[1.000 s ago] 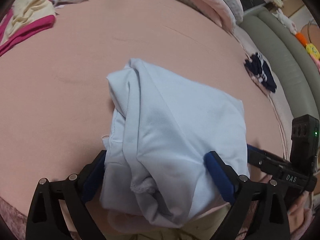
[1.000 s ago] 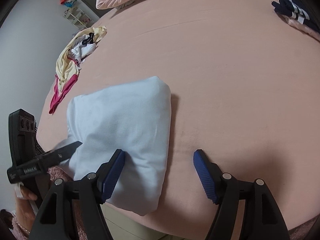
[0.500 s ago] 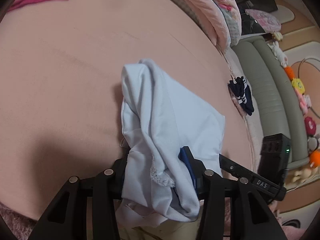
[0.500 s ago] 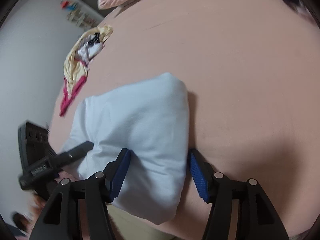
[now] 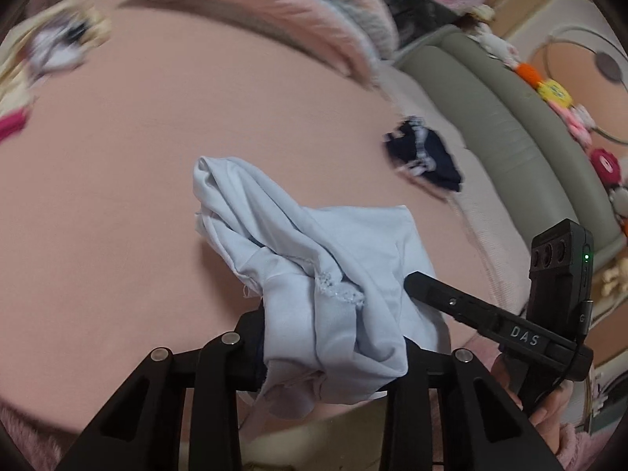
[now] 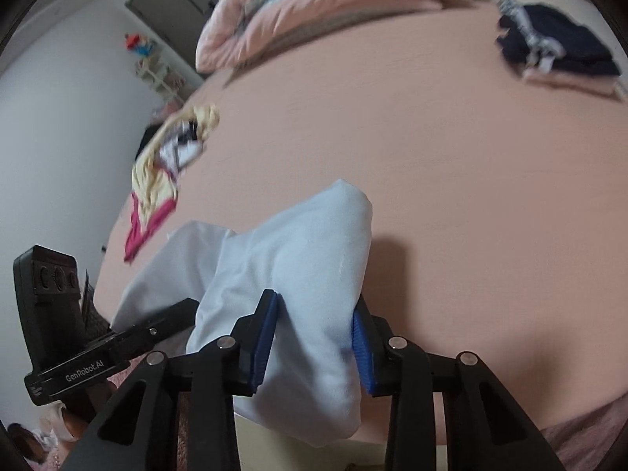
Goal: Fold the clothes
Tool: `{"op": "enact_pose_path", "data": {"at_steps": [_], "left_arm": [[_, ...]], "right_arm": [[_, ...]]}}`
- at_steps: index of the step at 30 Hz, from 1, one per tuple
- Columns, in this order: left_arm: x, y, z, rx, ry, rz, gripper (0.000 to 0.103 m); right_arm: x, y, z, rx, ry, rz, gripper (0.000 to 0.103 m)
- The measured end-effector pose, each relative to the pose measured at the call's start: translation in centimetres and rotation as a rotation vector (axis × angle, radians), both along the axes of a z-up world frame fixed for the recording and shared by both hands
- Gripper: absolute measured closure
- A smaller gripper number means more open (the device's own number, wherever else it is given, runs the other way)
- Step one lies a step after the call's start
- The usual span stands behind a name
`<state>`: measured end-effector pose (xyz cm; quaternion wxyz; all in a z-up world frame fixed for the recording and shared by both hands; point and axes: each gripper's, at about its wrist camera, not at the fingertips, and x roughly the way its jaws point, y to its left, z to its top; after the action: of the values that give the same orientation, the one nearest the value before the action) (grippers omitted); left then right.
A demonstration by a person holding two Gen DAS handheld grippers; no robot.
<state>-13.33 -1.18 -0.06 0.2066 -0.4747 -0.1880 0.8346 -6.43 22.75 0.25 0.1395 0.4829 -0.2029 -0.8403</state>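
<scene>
A folded pale blue garment [image 5: 314, 267] [image 6: 298, 267] hangs just above the pink bed [image 5: 117, 180], held from both sides. My left gripper [image 5: 333, 353] is shut on its rumpled near end; cloth hides the pads. In the right wrist view my right gripper [image 6: 314, 337] is shut on the smooth folded edge, blue pads [image 6: 265, 333] pressed into the fabric. The right gripper [image 5: 471, 310] shows at the right of the left wrist view, and the left gripper [image 6: 117, 337] at the lower left of the right wrist view.
A folded navy and white garment [image 5: 424, 153] [image 6: 549, 51] lies on a pale pile near the bed's right edge. A heap of yellow, white and magenta clothes [image 6: 168, 172] [image 5: 39, 62] sits at the far left. A rolled pink quilt [image 5: 274, 11] lines the back. A grey sofa [image 5: 530, 125] stands right.
Both grippers have shut on the pale blue garment and lifted it off the bed, bunching it. A second ago both stood open around it as it lay flat.
</scene>
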Motion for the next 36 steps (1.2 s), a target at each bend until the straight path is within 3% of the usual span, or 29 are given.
{"op": "enact_pose_path", "data": {"at_steps": [4,12,16,19,21,22,23,26,28,30,31,33,35,36], "left_arm": [[-5.5,7.1,2.9,-0.023,0.076,-0.096,0.074],[-18.0,22.7,6.2,0.005,0.217,-0.208,0.073],[-22.9,29.3,5.4,0.001,0.286,-0.233,0.073],[-26.2,33.6,2.7,-0.015,0.333,-0.244,0.072],[-28.5,35.8,-1.1,-0.105,0.270,-0.253,0.069],[-29.5,36.2,-3.2,-0.142,0.188,-0.259,0.068],[-30.2,36.0,-4.9,-0.128,0.117,-0.260,0.067],[-29.6,32.8,-4.4,-0.003,0.084,-0.197,0.063],[-28.2,31.2,-1.3,-0.057,0.199,-0.113,0.063],[-27.2,30.9,1.7,-0.109,0.316,-0.081,0.063],[-27.4,31.7,2.7,-0.105,0.349,-0.116,0.063],[-28.4,34.7,3.1,-0.088,0.340,-0.268,0.063],[-29.3,37.3,2.0,-0.116,0.324,-0.353,0.063],[-29.9,38.8,0.8,-0.169,0.298,-0.390,0.063]], "right_arm": [[-2.1,5.5,2.9,0.007,0.074,-0.057,0.068],[-11.0,22.3,7.2,0.041,0.218,-0.210,0.068],[-15.7,30.5,7.3,0.095,0.268,-0.266,0.068],[-18.4,34.7,5.5,0.121,0.291,-0.304,0.067],[-19.3,36.4,3.5,0.099,0.261,-0.332,0.065],[-19.8,37.2,2.4,0.088,0.246,-0.346,0.064],[-20.3,38.1,1.4,0.077,0.231,-0.360,0.064],[-21.7,40.6,-1.7,0.043,0.185,-0.402,0.057],[-22.1,41.8,-2.5,0.045,0.173,-0.440,0.056],[-21.2,41.9,-0.8,0.098,0.218,-0.499,0.056],[-20.7,41.7,-0.1,0.118,0.254,-0.517,0.056],[-20.7,40.7,0.9,0.148,0.286,-0.486,0.055],[-21.3,39.3,0.5,0.165,0.267,-0.408,0.055],[-21.8,38.6,-0.3,0.181,0.243,-0.373,0.055]]}}
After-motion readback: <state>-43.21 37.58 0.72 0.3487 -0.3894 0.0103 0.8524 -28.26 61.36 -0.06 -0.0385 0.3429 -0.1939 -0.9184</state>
